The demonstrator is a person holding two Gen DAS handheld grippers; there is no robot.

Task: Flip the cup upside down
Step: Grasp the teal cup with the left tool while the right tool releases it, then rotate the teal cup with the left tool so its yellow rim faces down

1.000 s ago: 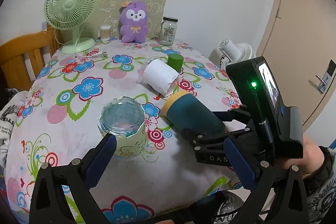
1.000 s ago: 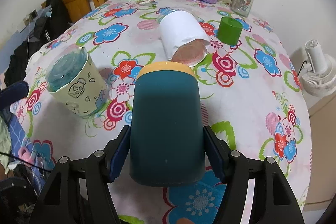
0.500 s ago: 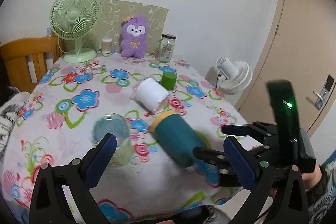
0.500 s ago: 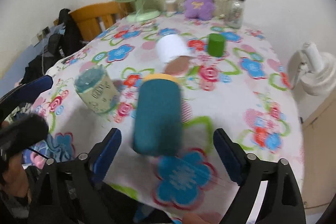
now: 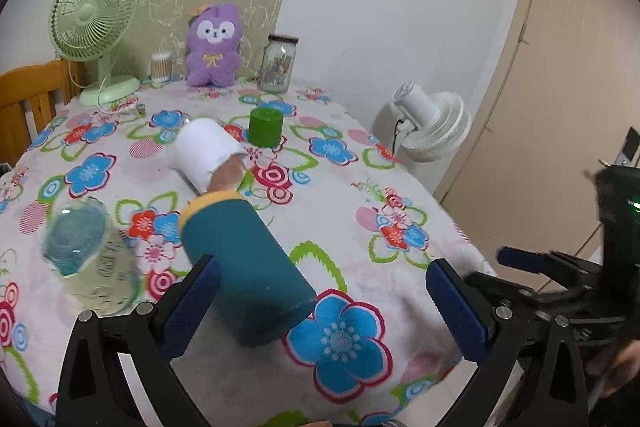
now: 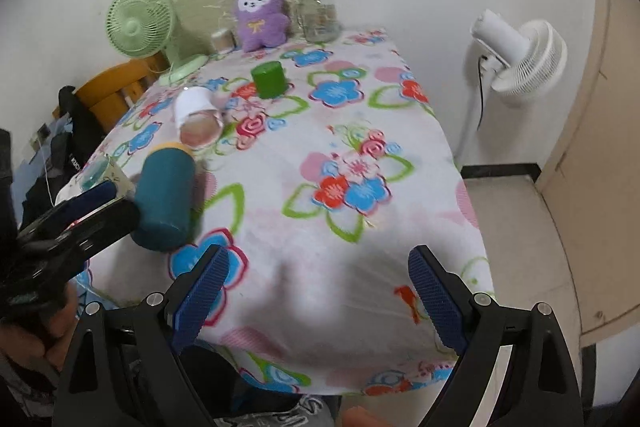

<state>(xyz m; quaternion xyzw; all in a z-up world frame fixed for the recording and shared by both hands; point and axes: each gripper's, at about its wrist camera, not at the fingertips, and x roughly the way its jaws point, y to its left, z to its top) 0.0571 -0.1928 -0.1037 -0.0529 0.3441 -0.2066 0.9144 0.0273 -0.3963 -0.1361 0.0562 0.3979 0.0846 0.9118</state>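
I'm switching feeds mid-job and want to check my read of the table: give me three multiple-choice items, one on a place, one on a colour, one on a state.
1. Where does the teal cup stand?
A. near the table's front edge
B. beside the jar
C. on the chair

2. What colour is the small cup behind the white cup?
A. red
B. green
C. yellow

3. How is the right gripper?
A. shut on the teal cup
B. shut on the white cup
C. open, holding nothing

Answers:
1 A: it stands on the flowered cloth close to the front edge, yellow rim down.
2 B: its body is plain green.
3 C: its blue pads are spread with only cloth between.
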